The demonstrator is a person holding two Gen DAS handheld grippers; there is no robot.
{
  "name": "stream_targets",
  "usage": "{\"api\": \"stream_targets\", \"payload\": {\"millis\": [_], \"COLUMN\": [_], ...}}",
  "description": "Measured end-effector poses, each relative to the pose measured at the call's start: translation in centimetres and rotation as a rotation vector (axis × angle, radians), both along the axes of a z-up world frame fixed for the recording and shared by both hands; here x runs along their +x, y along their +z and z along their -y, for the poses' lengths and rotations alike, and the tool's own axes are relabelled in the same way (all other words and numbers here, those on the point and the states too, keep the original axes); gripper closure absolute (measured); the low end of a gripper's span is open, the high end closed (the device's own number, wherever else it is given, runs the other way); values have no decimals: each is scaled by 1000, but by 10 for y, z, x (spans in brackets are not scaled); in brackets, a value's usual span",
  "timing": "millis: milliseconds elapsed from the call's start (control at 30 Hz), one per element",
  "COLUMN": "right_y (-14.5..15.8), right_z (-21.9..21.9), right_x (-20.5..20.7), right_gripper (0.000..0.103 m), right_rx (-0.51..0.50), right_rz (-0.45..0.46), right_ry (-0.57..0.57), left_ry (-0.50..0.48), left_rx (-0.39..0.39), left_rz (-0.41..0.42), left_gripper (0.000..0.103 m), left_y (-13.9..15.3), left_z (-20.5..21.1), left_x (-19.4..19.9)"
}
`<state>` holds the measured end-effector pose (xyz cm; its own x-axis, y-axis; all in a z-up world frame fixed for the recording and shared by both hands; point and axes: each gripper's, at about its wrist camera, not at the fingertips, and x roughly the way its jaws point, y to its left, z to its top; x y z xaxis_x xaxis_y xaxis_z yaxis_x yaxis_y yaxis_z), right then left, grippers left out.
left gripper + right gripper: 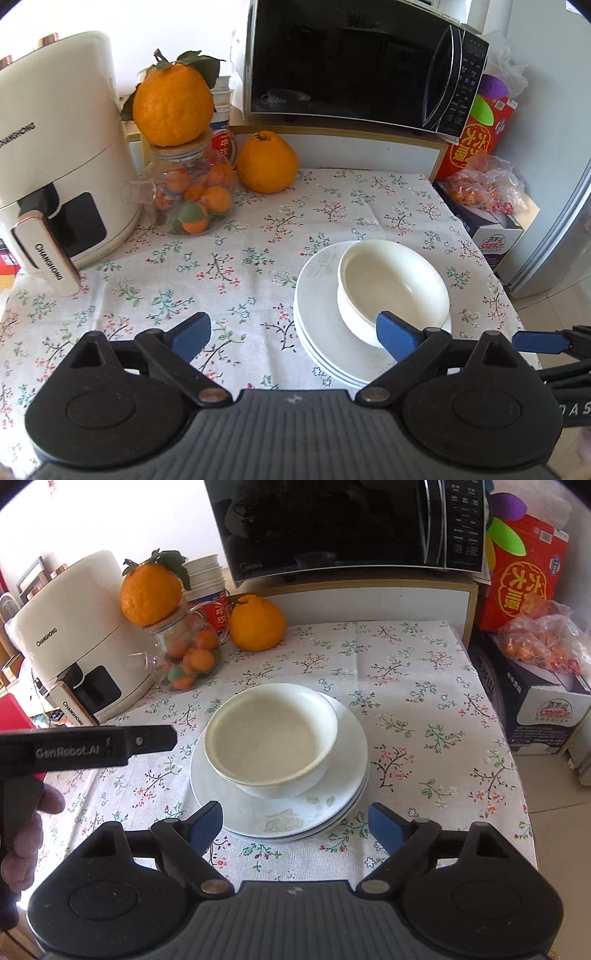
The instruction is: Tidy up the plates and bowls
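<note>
White bowls (393,286) sit nested on a stack of white plates (321,317) on the flowered tablecloth. In the right wrist view the bowls (271,738) and plates (351,775) lie straight ahead. My left gripper (293,332) is open and empty, to the left of the stack, its right finger in front of the bowl's near side. My right gripper (295,823) is open and empty, just short of the plates' near rim. The left gripper's finger (88,744) shows at the left of the right wrist view.
A white air fryer (55,155), a glass teapot of small oranges (192,192) with a big orange on top, and another orange (266,162) stand at the back left. A microwave (354,62) is behind. Boxes and a bag of fruit (487,184) are right of the table.
</note>
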<state>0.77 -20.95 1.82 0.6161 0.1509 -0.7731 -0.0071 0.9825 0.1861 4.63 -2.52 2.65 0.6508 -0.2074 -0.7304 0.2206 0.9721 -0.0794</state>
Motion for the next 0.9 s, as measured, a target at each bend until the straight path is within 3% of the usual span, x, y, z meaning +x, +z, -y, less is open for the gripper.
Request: {"api": "stream_targets", "payload": {"millis": [167,367,633,900], "right_y": [6,3,-4,-13], "right_z": [-5,-12,-16,-16], "right_x": [-20,-42,-38,-33], "right_gripper": [15,11,11,11], "right_rx": [-23,-51,-93,-99], "right_rz": [-32,11,15,-14], "right_ry": [-71,-108,-113,-116], "left_ry": [56,77,123,125], "left_rx": [60,76,146,151], "left_rz": [2,-42,-51,-34], "left_gripper": [0,0,0,0], "left_y": [1,-10,-19,-18], "left_z": [-7,-7,-2,1], "left_x": [-26,-40,-43,-47]}}
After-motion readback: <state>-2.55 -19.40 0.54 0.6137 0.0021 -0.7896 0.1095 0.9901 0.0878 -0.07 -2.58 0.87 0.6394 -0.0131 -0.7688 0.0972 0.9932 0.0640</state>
